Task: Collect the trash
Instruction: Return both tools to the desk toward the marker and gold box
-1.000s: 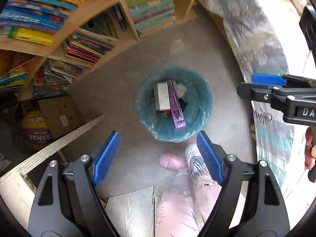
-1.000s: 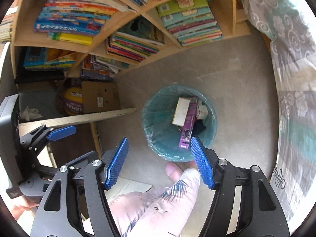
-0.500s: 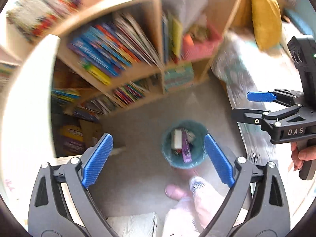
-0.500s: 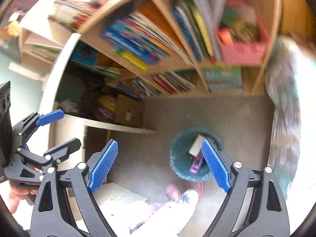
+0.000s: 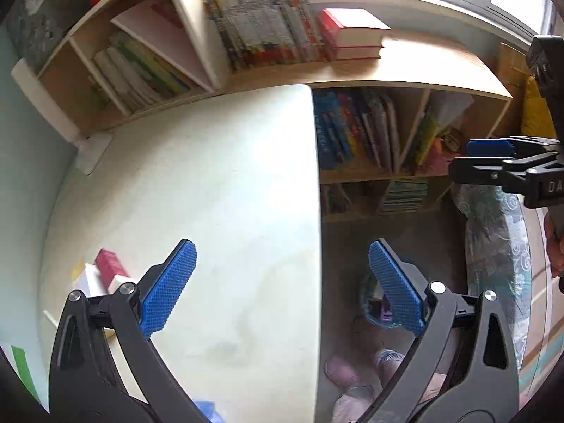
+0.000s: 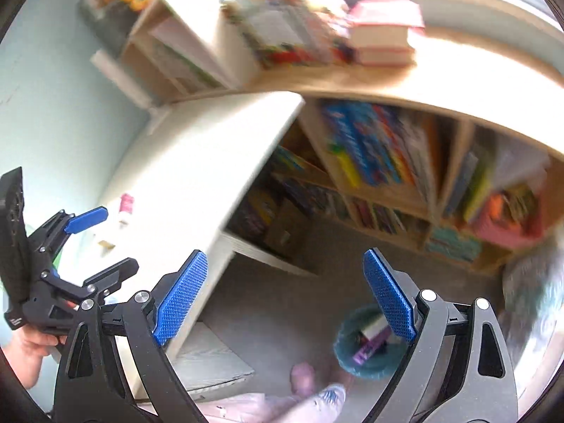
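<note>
Bookshelves curve across the top of both views, above a pale desk filling the left. Both the left tongs and right tongs have just been opening and stand wide with nothing between them. Lower right on the floor, the teal trash bin holds boxes, while a red-and-white carton lies at the desk's lower left.
</note>
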Demonstrator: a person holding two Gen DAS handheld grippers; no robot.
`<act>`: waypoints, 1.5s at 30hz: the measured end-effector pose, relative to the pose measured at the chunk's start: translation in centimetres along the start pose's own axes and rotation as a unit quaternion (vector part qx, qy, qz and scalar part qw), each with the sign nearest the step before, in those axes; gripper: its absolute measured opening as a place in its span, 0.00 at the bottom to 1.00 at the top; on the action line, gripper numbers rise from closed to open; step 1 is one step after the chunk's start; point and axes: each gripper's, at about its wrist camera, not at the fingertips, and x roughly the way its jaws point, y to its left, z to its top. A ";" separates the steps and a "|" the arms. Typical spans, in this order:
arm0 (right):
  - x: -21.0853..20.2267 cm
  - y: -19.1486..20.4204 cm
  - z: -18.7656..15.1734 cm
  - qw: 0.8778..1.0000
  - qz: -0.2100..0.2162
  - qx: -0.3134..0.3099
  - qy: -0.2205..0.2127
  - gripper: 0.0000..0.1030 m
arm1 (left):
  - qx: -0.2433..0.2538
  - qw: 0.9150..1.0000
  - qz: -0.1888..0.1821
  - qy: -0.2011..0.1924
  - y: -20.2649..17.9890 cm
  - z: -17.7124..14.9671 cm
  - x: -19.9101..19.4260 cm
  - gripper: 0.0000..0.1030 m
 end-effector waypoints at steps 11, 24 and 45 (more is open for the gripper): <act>6.1 14.0 3.7 0.989 0.074 -0.121 0.043 0.87 | -0.132 0.987 0.089 -0.012 12.3 -6.2 -4.4 0.93; 12.3 28.6 3.7 0.961 0.130 -0.225 0.093 0.87 | -0.261 0.952 0.163 0.006 23.5 -15.4 -7.9 0.93; 20.0 37.6 2.7 0.946 0.121 -0.260 0.152 0.87 | -0.338 0.927 0.158 0.025 32.5 -21.6 -6.3 0.93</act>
